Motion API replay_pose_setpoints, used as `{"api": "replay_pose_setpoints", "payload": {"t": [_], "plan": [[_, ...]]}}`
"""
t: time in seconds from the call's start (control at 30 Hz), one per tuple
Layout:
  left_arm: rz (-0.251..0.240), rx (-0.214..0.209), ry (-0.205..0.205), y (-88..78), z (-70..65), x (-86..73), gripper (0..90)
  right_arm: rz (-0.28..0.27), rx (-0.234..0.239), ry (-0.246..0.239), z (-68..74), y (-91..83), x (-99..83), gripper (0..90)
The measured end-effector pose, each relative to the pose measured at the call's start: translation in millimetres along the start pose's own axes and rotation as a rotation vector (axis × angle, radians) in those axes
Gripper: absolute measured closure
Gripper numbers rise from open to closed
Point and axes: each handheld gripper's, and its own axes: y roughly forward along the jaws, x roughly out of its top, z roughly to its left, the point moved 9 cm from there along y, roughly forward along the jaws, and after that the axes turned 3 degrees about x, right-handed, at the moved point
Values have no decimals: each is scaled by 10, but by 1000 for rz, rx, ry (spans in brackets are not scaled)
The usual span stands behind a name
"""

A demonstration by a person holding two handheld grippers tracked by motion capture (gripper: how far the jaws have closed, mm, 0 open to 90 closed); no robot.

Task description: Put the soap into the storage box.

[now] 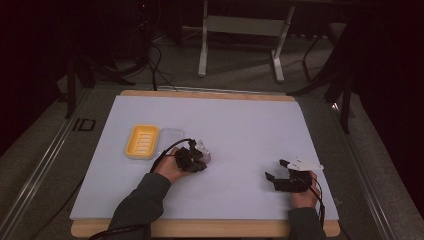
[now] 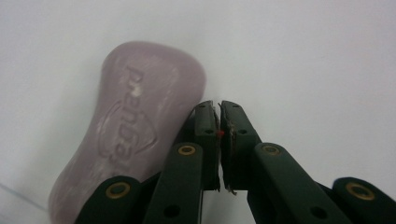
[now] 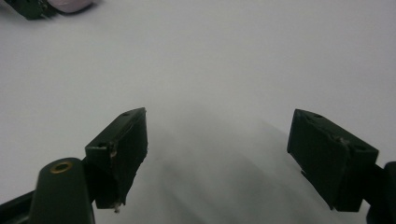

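Note:
A pale lilac soap bar [image 2: 135, 130] with embossed lettering lies flat on the white mat. My left gripper [image 2: 218, 105] is shut with nothing between its jaws, and the soap rests against the outer side of its left jaw. From above, the left gripper [image 1: 199, 162] sits mid-mat with the soap [image 1: 206, 157] at its tip. My right gripper [image 1: 276, 169] stands open over bare mat at the right, its jaws wide apart [image 3: 217, 114] and empty. The soap [image 3: 70, 4] and left gripper [image 3: 30, 8] show at the top left of the right gripper view.
A yellow ribbed soap dish [image 1: 142, 141] lies left of the left gripper, with a clear lid [image 1: 171, 135] beside it. The white mat [image 1: 240, 115] covers a wooden table top [image 1: 210, 229]. Desk legs and cables stand on the floor beyond the far edge.

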Motion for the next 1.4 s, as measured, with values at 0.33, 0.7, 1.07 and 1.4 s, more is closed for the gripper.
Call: {"api": "replay_pose_setpoints", "payload": {"t": [0.33, 0.7, 1.07, 1.4], "plan": [[-39, -26, 48, -155, -55, 138, 785, -1, 0, -1, 0, -1, 0, 197], [-39, 8, 44, -317, 169, 225, 599, -1, 2, -2, 0, -2, 0, 197], [12, 30, 36, -287, 355, 230, 433, 0, 5, 0, 3, 1, 0, 198], [50, 13, 9, -136, 428, 152, 276, 3, 8, 1, 4, 5, -1, 198]]}}
